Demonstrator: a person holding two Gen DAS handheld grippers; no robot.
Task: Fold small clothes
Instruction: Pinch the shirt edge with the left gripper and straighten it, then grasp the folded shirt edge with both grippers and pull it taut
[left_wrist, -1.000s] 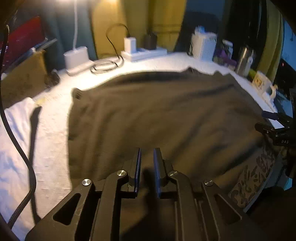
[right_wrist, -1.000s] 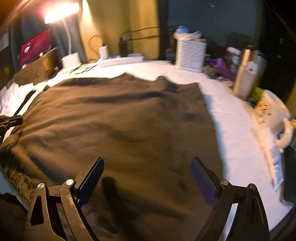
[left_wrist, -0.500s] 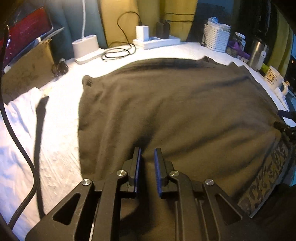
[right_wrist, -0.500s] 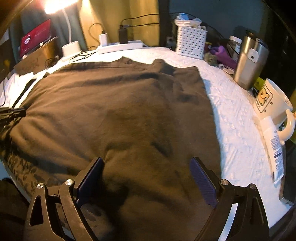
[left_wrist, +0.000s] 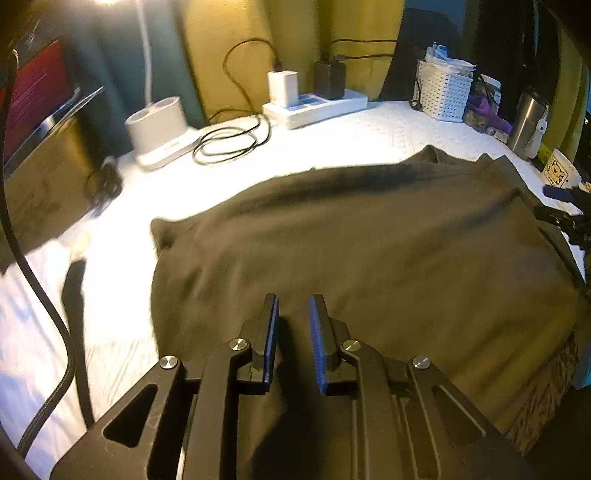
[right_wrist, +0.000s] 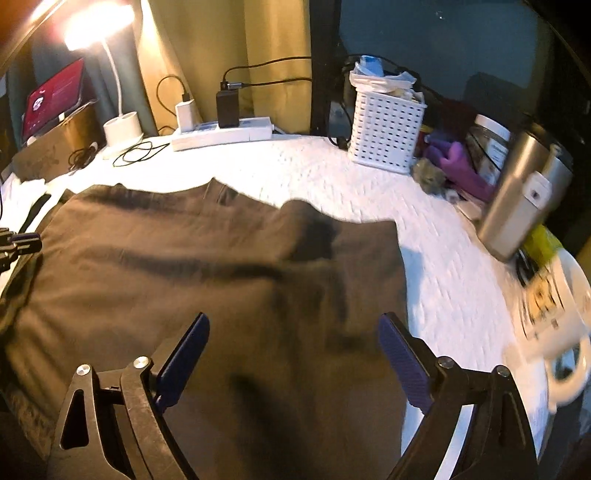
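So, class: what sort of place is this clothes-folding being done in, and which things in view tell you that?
Probably a home desk or bedroom table, not a lab: a power strip with chargers, a lit desk lamp, and a bear mug crowd the edges around the dark garment.

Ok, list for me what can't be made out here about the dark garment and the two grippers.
- Dark garment: its near hem is cut off by the bottom edge and the left gripper in the left wrist view.
- Whether that nearly closed gripper pinches cloth: hidden by its own body.
- Garment's type, front or back: motion blur in both views.
- Right gripper, open: contact with the cloth cannot be told.
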